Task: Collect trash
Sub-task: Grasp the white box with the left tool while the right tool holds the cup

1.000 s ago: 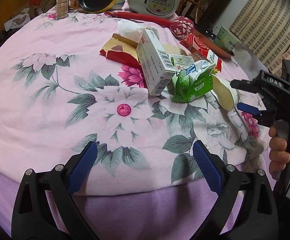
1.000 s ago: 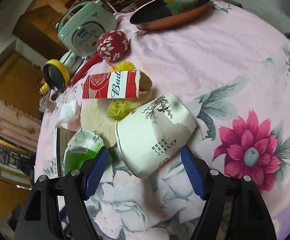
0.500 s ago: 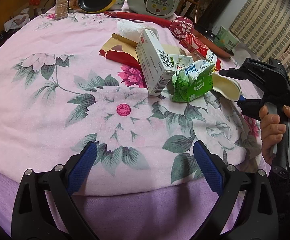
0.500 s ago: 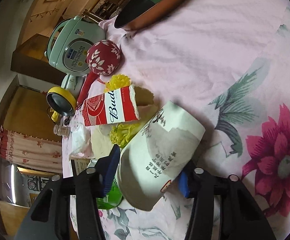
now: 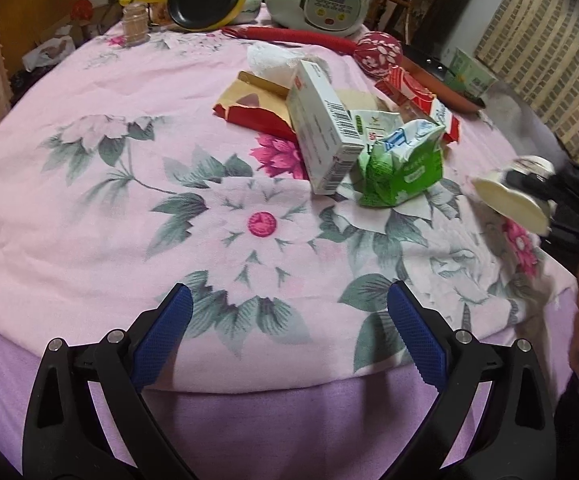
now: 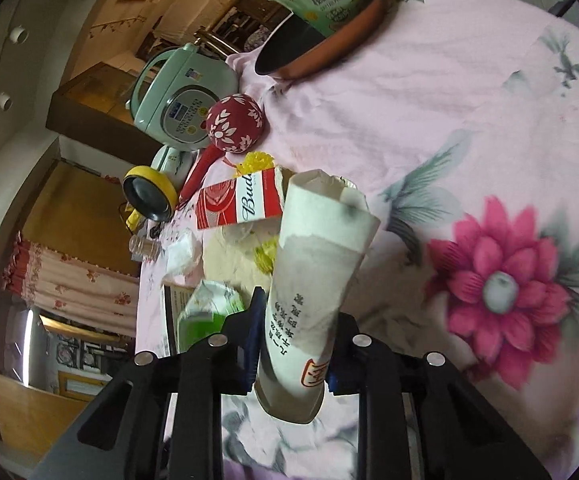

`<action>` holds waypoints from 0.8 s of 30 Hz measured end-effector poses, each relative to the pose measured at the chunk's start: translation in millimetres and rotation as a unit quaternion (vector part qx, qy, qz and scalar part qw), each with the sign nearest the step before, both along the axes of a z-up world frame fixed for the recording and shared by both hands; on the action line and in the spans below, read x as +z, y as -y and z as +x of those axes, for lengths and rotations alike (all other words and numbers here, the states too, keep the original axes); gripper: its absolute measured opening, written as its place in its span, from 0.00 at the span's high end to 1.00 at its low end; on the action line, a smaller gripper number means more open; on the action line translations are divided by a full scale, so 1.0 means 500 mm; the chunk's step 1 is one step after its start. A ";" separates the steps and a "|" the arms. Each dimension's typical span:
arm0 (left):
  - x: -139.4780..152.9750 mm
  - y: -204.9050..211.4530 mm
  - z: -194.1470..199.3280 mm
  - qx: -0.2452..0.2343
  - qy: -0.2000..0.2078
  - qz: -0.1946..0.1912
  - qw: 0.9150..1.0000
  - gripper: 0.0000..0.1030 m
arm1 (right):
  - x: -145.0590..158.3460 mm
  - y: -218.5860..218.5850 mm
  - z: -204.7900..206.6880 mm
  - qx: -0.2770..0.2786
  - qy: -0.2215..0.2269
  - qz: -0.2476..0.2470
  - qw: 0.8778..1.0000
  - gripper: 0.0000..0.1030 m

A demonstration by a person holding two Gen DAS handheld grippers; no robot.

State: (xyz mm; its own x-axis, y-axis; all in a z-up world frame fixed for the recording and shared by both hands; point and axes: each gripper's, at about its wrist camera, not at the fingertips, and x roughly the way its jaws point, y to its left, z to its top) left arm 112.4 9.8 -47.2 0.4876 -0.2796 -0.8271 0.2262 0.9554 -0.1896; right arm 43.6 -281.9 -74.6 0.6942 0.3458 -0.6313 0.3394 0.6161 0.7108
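Right wrist view: paper cup [image 6: 313,280] squashed between pads of right hand-held gripper [image 6: 293,344], whose jaws have just been closing, lifted off the table [image 6: 429,112]. Green carton [image 5: 401,168] and box [image 5: 321,136] lie nearby. Left hand-held gripper [image 5: 289,336] gapes wide, empty.

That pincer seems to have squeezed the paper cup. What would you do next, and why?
Probably lift it clear. The right gripper has just been closing and now pinches the paper cup flat between its pads, away from the trash pile; the left gripper hangs open and empty.
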 end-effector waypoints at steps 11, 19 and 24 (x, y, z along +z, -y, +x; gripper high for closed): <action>0.073 0.042 0.113 0.048 -0.033 0.061 0.996 0.08 | 0.009 -0.004 -0.104 0.048 0.005 -0.088 0.995 0.75; 0.085 0.046 0.223 0.090 -0.075 0.049 0.992 0.19 | 0.018 0.000 -0.128 0.070 0.027 -0.103 0.992 0.75; 0.060 0.079 0.248 0.077 -0.100 0.069 0.990 0.35 | 0.020 0.006 -0.128 0.074 0.037 -0.101 0.991 0.75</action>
